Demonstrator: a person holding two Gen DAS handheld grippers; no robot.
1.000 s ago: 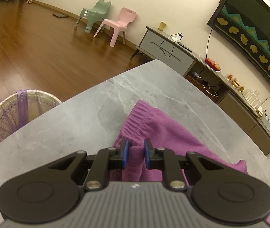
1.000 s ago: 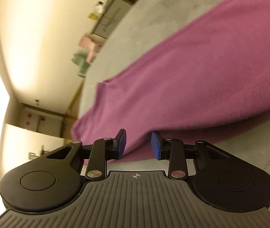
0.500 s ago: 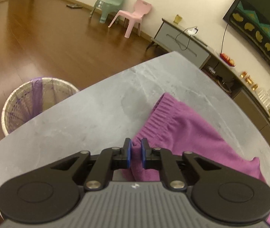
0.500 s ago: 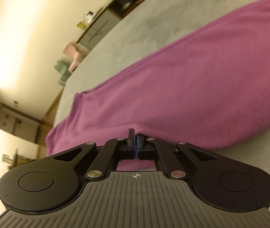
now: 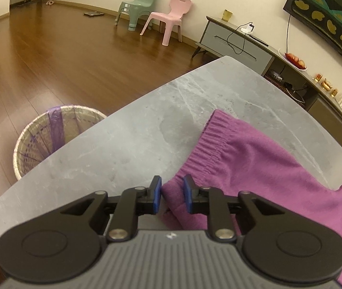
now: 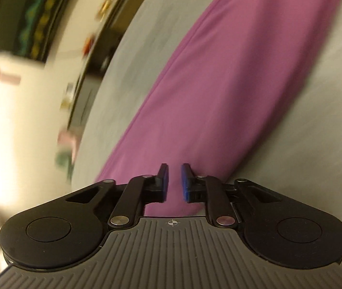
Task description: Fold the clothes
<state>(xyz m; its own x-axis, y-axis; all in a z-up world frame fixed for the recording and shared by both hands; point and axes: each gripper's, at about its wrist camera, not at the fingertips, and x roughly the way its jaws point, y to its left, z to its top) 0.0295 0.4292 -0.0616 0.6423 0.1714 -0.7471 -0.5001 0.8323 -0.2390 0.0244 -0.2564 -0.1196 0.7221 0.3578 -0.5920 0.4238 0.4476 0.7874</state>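
right gripper [image 6: 174,180] swung, purple garment [image 6: 219,84] blurred

My left gripper [image 5: 171,193], jaws opening, straddles a bunched corner of the purple trousers [image 5: 250,159] lying on the grey marble table [image 5: 135,139]; wicker basket [image 5: 50,134] beyond.

No writing, label, brand or number can be read in either view. The green chair [image 5: 136,6] bears a small white sticker on its back leg, too small to make out. The wall hanging [image 5: 327,12] shows only gold shapes, not letters.
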